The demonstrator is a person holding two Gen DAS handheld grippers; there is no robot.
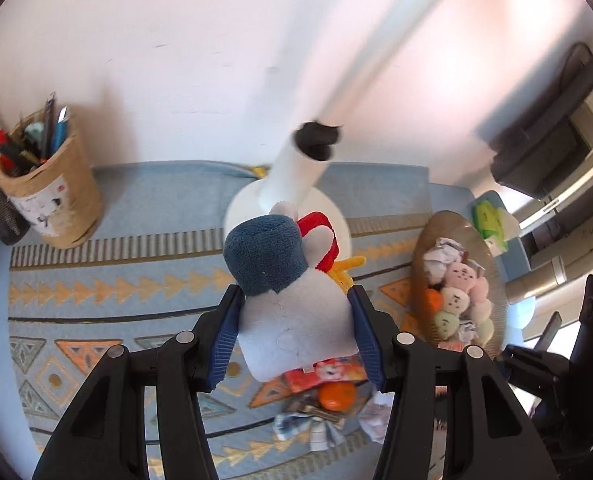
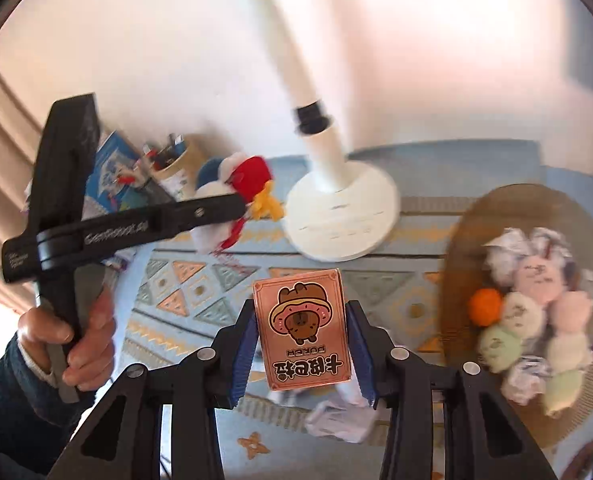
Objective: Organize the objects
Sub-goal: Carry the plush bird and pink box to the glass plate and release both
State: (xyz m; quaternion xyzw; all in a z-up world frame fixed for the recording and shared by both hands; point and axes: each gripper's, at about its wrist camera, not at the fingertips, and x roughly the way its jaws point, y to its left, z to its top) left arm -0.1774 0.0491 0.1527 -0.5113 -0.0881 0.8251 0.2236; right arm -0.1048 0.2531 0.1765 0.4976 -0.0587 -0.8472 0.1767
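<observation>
Left wrist view: the left gripper [image 1: 296,328] is closed on a plush penguin [image 1: 292,300], its blue pads pressing the toy's pale body from both sides, with the dark blue head, red scarf and yellow feet projecting forward above the patterned blue mat [image 1: 96,292]. Right wrist view: the right gripper [image 2: 302,340] clamps a copper-coloured card packet [image 2: 302,328] by its two long edges, held off the mat.

The brown tray [image 1: 424,240] at the right already carries small plush dumplings, crumpled papers and a small orange fruit. A second orange fruit [image 1: 336,396], wrappers and crumpled paper lie on the mat under the left gripper.

Risks, as judged from these views:
- The penguin is soft and is gripped low on the body; it may slump or slide out.
- The white lamp base [image 2: 342,216] stands just beyond the penguin, so a forward sweep may strike it.
- The packet is thin and smooth and may pivot between the pads.
- The tray is crowded, so placing anything there may knock the fruit loose.
</observation>
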